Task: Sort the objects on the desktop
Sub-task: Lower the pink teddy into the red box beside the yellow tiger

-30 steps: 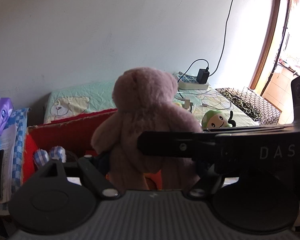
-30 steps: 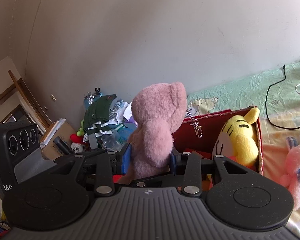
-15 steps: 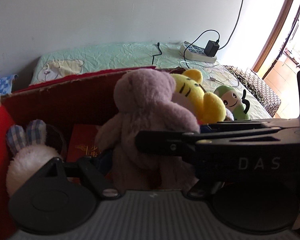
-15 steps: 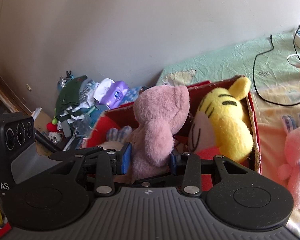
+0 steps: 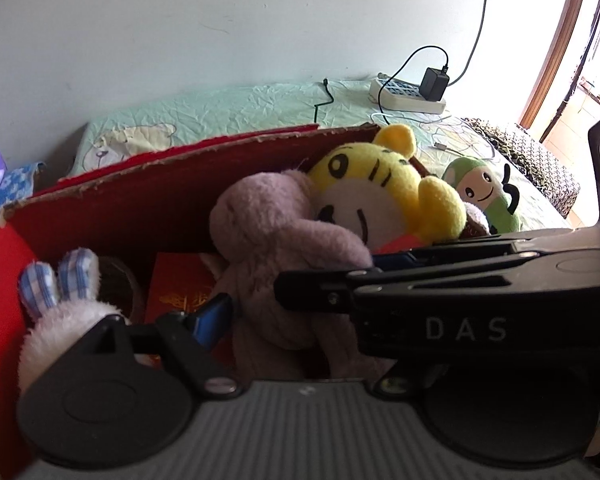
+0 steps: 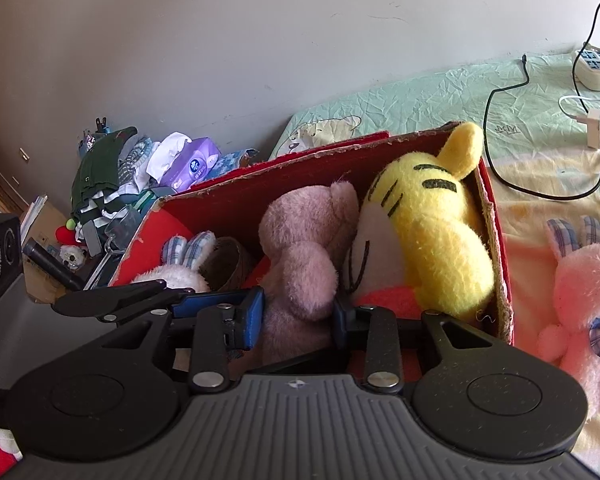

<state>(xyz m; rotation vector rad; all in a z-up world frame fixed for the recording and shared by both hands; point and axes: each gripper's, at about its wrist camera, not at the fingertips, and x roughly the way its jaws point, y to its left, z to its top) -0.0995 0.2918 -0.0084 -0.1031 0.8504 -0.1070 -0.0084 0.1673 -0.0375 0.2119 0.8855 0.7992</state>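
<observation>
A pink teddy bear [image 5: 276,256] sits low inside the red cardboard box [image 5: 140,196], leaning on a yellow tiger plush [image 5: 384,192]. Both grippers are at its body. My right gripper [image 6: 298,316] has its blue pads against the bear's [image 6: 304,256] lower body, shut on it. My left gripper [image 5: 300,300] stands wider; its left blue pad [image 5: 210,318] is a little off the bear, and the right gripper's arm hides its right finger. A white bunny with checked ears [image 5: 60,304] lies at the box's left end.
A green smiling plush [image 5: 484,196] lies on the bed right of the box. A pink bunny plush [image 6: 584,292] lies to the right. A power strip with charger [image 5: 412,92] and cables sit at the back. Clothes and a tissue pack [image 6: 188,164] are piled at the left.
Both grippers have lowered the pink bear from above the box down into it, beside the yellow tiger. My left gripper's jaws have spread away from the bear.
</observation>
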